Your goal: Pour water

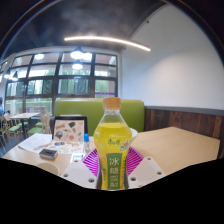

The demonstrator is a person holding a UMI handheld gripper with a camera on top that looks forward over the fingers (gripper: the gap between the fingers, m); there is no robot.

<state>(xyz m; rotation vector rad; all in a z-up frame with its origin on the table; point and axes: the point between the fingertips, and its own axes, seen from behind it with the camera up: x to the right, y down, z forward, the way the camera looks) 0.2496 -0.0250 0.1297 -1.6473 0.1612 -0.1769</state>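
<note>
A plastic bottle [113, 140] of yellow drink, with an orange cap and a green-and-white label, stands upright between my fingers. My gripper [113, 168] is shut on the bottle, both magenta pads [92, 163] pressing its lower sides. The bottle's base is hidden below the fingers. No cup or other vessel for the water shows.
A light wooden table [180, 142] stretches ahead and to the right. On its left part lie a framed card [68, 129], a small bottle [54, 128] and some papers [35, 142]. A green bench back [92, 110] and large windows stand behind.
</note>
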